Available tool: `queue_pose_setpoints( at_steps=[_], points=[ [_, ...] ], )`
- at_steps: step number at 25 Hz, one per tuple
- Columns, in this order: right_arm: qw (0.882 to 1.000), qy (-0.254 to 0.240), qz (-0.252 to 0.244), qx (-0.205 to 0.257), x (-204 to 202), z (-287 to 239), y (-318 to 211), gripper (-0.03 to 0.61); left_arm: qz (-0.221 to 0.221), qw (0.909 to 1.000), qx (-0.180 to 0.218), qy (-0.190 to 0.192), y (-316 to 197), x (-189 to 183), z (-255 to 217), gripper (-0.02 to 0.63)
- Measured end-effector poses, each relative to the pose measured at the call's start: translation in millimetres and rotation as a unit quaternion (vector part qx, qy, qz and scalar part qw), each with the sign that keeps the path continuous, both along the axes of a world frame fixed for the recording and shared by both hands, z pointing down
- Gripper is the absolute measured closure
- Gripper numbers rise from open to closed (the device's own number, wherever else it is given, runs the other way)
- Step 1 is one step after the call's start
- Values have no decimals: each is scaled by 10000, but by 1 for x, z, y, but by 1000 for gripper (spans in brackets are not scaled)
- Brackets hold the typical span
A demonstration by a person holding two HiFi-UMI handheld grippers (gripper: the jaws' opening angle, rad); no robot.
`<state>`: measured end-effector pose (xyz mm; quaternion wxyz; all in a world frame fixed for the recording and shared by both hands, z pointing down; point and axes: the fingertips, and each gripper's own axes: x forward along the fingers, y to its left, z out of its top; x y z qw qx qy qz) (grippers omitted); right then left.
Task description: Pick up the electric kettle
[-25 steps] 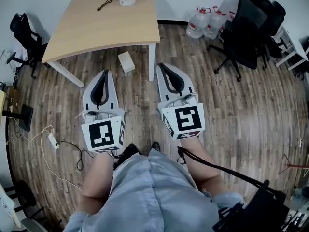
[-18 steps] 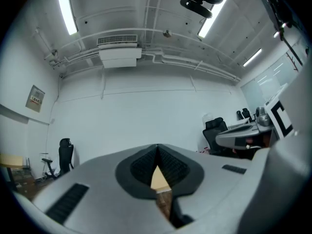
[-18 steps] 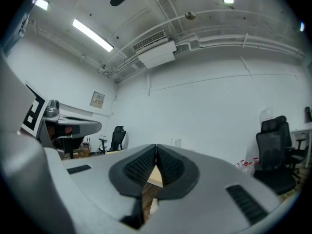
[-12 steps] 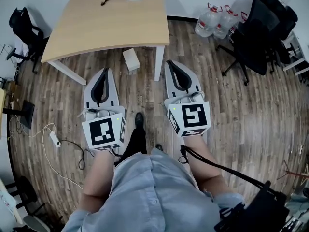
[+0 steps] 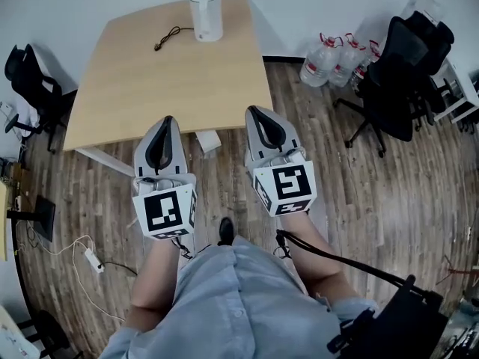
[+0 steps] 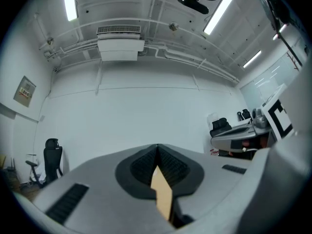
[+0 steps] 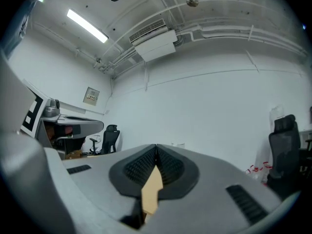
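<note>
While level at the table [image 5: 127, 73] edge, left gripper [image 5: 166, 120] and right gripper [image 5: 255, 112], fingers [image 6: 139, 167] together, empty.

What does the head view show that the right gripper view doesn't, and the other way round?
Only the head view: the electric kettle seen whole on the table at its far edge, a black cable beside it, and the plank floor. Only the right gripper view: ceiling light strips and the wall air conditioner. Both: the right gripper, jaws together and empty, the left gripper, and the black office chair at the right.
</note>
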<state>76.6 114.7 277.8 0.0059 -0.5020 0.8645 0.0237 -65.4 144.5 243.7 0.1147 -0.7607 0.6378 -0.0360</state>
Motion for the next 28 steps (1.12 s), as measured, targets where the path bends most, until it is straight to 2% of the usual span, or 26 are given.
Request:
queue_pose_setpoints(
  at_steps=[5,16,28],
  points=[
    [9999,55,73,127,-17,-17,-38,577,38,9999,105,71,-39,-20,-11,614],
    [9998,99,130,-120,-23,4,-123,577,112,9992,-375,107,-123,-23,27,614],
    [9998,-74,-23,-196,-22,9,-273,577,-85,9989,-456,31,-260,-21,28,614]
  ],
)
